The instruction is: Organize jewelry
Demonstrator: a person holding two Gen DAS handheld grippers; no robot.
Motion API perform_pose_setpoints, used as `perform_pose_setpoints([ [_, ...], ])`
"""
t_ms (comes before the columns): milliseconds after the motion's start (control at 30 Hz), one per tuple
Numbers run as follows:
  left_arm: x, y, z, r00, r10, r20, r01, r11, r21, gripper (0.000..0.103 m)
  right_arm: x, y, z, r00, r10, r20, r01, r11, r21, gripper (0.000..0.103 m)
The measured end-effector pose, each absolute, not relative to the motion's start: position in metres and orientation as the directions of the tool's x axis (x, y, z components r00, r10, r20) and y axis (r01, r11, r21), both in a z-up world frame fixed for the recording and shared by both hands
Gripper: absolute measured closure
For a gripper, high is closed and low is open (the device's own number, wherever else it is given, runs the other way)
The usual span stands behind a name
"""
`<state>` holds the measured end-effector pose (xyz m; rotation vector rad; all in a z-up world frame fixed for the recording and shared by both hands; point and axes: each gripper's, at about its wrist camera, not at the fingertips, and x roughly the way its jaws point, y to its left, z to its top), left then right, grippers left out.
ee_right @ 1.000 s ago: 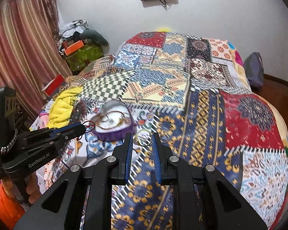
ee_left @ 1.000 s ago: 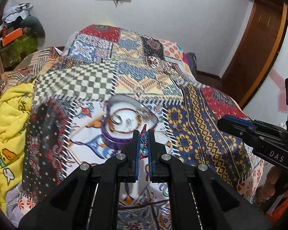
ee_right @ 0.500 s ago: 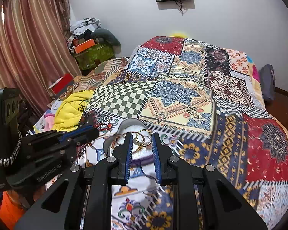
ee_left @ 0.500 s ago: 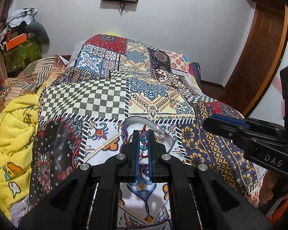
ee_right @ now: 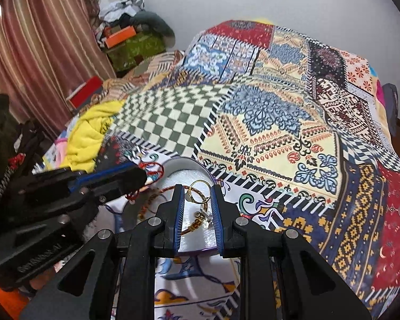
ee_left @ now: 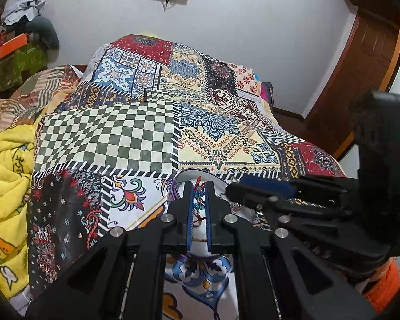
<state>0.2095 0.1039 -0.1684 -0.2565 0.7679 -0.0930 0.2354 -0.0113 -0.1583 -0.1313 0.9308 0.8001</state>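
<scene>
A heart-shaped purple jewelry box point(ee_right: 185, 166) with a white lining lies open on the patchwork bedspread; a brown braided bracelet point(ee_right: 197, 222) lies inside it. My left gripper point(ee_left: 199, 190) is shut on a red-and-blue thread bracelet point(ee_left: 198, 196) right over the box point(ee_left: 185, 177); in the right wrist view its red cord point(ee_right: 153, 168) hangs from the left fingertips point(ee_right: 130, 176). My right gripper point(ee_right: 197, 192) is shut on a gold ring point(ee_right: 198, 192) and holds it just above the box's lining. In the left wrist view the right gripper's fingers point(ee_left: 256, 186) cross in from the right.
The bedspread point(ee_right: 280, 122) covers the bed. A yellow blanket point(ee_left: 5, 176) lies bunched at the left edge. A red box point(ee_right: 85, 90), curtains point(ee_right: 40, 40) and a pile of clutter point(ee_right: 130, 32) stand beyond the bed's left side. A wooden door point(ee_left: 360, 66) is at right.
Both grippers have moved forward and down to the box, closing on each other. The ring and the thread bracelet now hang right over the white lining.
</scene>
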Motion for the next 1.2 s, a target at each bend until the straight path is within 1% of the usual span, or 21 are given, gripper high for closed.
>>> perform_pose_setpoints([
  [167, 0.218, 0.105, -0.175, 0.704, -0.198, -0.682, 0.000, 0.960, -0.279, 0.098, 0.235, -0.008, -0.163, 0.324, 0.556, -0.765, -0.686, 0.695, 0.214, 0.085],
  [367, 0.219, 0.102, -0.174, 0.705, -0.196, -0.681, 0.003, 0.962, -0.274, 0.098, 0.228, -0.005, -0.163, 0.335, 0.537, -0.774, -0.705, 0.688, 0.171, 0.084],
  [433, 0.217, 0.102, -0.172, 0.708, -0.185, -0.682, -0.001, 0.965, -0.263, 0.097, 0.227, -0.006, -0.161, 0.342, 0.531, -0.775, -0.703, 0.692, 0.164, 0.078],
  [467, 0.216, 0.102, -0.170, 0.709, -0.181, -0.681, -0.002, 0.966, -0.259, 0.097, 0.227, -0.007, -0.159, 0.350, 0.529, -0.773, -0.698, 0.697, 0.161, 0.072],
  [500, 0.215, 0.102, -0.168, 0.711, -0.180, -0.680, -0.003, 0.966, -0.258, 0.097, 0.227, -0.008, -0.157, 0.356, 0.529, -0.770, -0.695, 0.701, 0.160, 0.067],
  [733, 0.200, 0.102, -0.150, 0.731, -0.149, -0.666, -0.009, 0.974, -0.227, 0.094, 0.219, -0.028, -0.134, 0.427, 0.514, -0.744, -0.667, 0.735, 0.125, 0.067],
  [833, 0.193, 0.098, -0.138, 0.747, -0.131, -0.652, -0.009, 0.979, -0.206, 0.083, 0.216, -0.042, -0.125, 0.451, 0.512, -0.731, -0.644, 0.754, 0.130, 0.067],
  [1067, 0.177, 0.083, -0.118, 0.766, -0.111, -0.633, 0.009, 0.987, -0.163, 0.080, 0.207, -0.080, -0.107, 0.509, 0.486, -0.711, -0.587, 0.800, 0.126, 0.066],
  [1100, 0.175, 0.080, -0.116, 0.767, -0.110, -0.632, 0.012, 0.987, -0.157, 0.079, 0.205, -0.086, -0.106, 0.517, 0.478, -0.710, -0.577, 0.807, 0.122, 0.065],
  [1167, 0.169, 0.075, -0.113, 0.770, -0.108, -0.629, 0.019, 0.989, -0.147, 0.070, 0.201, -0.098, -0.105, 0.528, 0.466, -0.710, -0.560, 0.819, 0.122, 0.062],
  [1200, 0.167, 0.072, -0.111, 0.771, -0.108, -0.628, 0.022, 0.989, -0.144, 0.068, 0.199, -0.105, -0.105, 0.532, 0.460, -0.711, -0.550, 0.826, 0.123, 0.058],
])
